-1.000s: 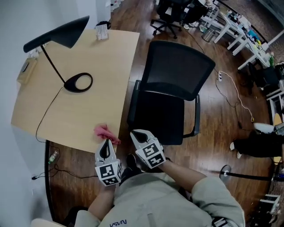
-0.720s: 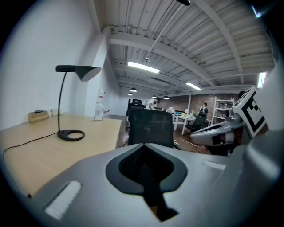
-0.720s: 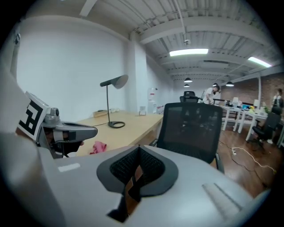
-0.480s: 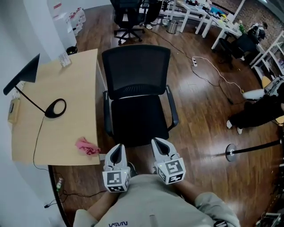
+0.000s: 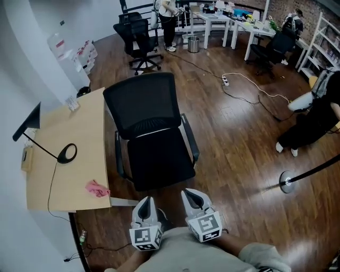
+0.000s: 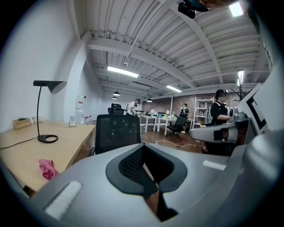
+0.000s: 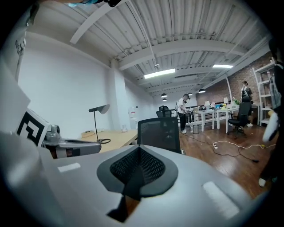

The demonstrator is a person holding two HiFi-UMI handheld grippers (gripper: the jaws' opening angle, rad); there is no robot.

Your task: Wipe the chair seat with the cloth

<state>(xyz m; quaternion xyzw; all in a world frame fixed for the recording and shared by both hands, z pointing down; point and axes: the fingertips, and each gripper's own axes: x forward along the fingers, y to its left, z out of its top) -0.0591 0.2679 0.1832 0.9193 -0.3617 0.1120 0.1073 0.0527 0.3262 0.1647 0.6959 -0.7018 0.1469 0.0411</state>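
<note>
A black mesh-backed office chair (image 5: pixel 154 143) stands in the middle of the head view, its dark seat (image 5: pixel 159 162) bare and facing me. The crumpled pink cloth (image 5: pixel 97 188) lies on the near corner of the wooden desk (image 5: pixel 69 133), left of the chair. My left gripper (image 5: pixel 144 208) and right gripper (image 5: pixel 192 200) hover side by side just short of the seat's front edge, both shut and holding nothing. The left gripper view shows the cloth (image 6: pixel 46 167) low left and the chair (image 6: pixel 117 133) ahead. From the right gripper view the chair (image 7: pixel 159 131) is straight ahead.
A black desk lamp (image 5: pixel 67 154) with its cable stands on the desk. More office chairs (image 5: pixel 135 34) and white tables (image 5: pixel 228 16) are at the back. A person (image 5: pixel 313 117) crouches at the right, near a stanchion base (image 5: pixel 287 184). A power cable (image 5: pixel 249 87) trails on the wooden floor.
The head view has swung from the desk corner to face the chair. Both grippers have drawn away from the cloth and now sit before the seat, still shut. The cloth has not moved.
</note>
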